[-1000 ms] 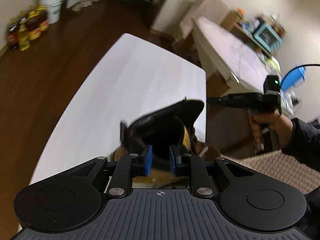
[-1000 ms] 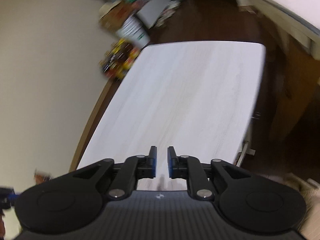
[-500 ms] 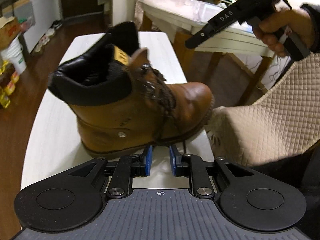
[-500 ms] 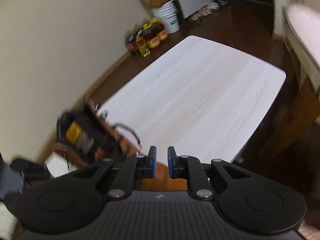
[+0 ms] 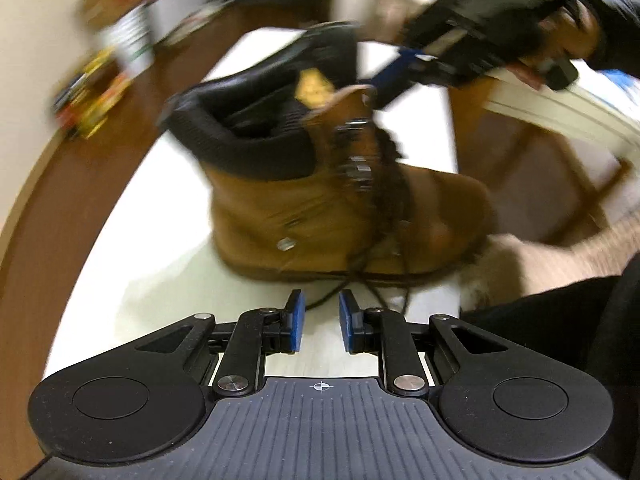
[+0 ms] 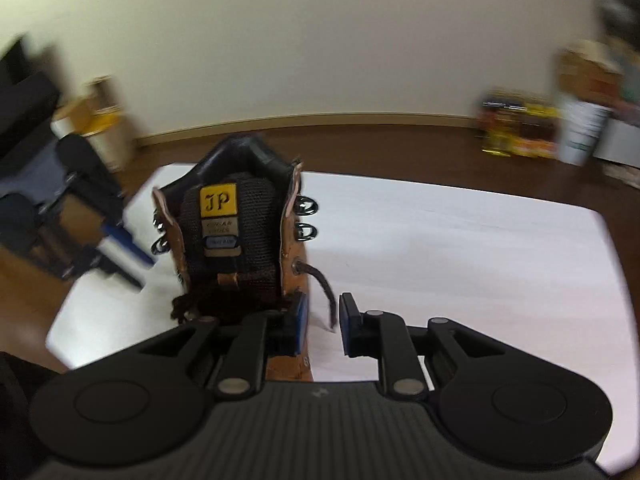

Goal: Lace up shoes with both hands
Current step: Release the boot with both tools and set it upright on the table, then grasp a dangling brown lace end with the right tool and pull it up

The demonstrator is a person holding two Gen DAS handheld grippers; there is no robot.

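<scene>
Flanking boot point(image 5: 328, 216): 2 parted tools

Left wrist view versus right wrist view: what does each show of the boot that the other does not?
Only the left wrist view shows the boot's side, toe and sole, with a loose lace trailing down near the open left hand-held gripper. Only the right wrist view shows the yellow JP label on the tongue and a lace end hanging between the open right hand-held gripper's pads, untouched. Both show the boot upright on the white table.

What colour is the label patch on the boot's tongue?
Yellow with dark letters, on the boot's label patch; clearest in the right wrist view.
</scene>
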